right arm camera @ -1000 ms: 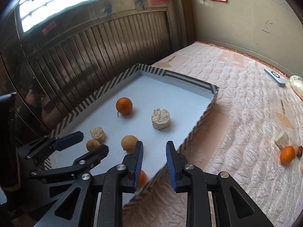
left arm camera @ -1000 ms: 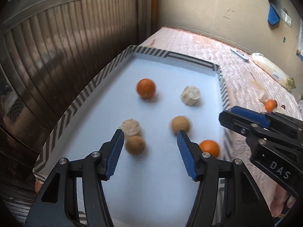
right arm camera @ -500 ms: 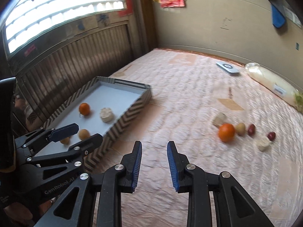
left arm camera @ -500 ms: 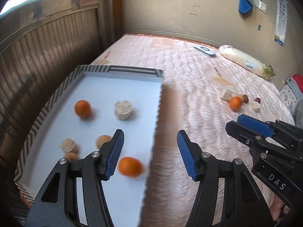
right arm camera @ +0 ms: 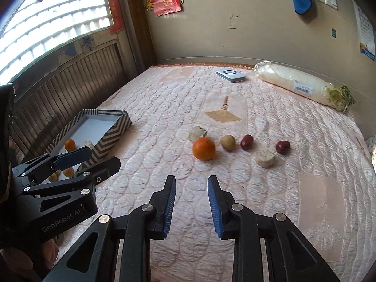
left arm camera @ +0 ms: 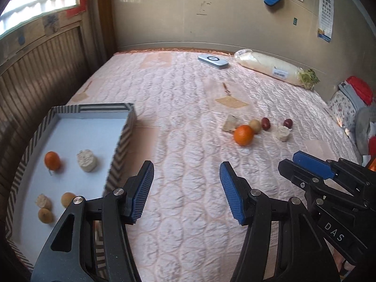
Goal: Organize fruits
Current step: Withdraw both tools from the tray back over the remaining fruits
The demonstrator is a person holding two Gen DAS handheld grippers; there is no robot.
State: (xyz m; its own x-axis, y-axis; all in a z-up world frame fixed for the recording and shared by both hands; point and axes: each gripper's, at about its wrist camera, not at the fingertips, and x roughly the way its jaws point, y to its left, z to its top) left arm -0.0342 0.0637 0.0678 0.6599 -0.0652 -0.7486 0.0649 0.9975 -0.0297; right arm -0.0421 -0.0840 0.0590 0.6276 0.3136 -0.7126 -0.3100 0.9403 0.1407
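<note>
On the quilted bed, the orange (right arm camera: pixel 204 149) lay among loose pieces. Left gripper (left arm camera: pixel 186 189) stood wide, right gripper (right arm camera: pixel 191 197) narrow, both empty. A narrow approach risked knocking the fruit rolling.

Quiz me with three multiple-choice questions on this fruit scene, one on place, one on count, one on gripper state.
1. Where is the tray? A on the bed's left side; B by the radish; C on the floor.
2. How many dark red fruits lie on the bed? A one; B two; C four.
3. The left gripper is: A shut on an orange; B shut on nothing; C open, holding nothing.
Answers: 1 A, it sits beside the slatted wall at left. 2 B, one and another. 3 C, only quilt shows between its fingers.
</note>
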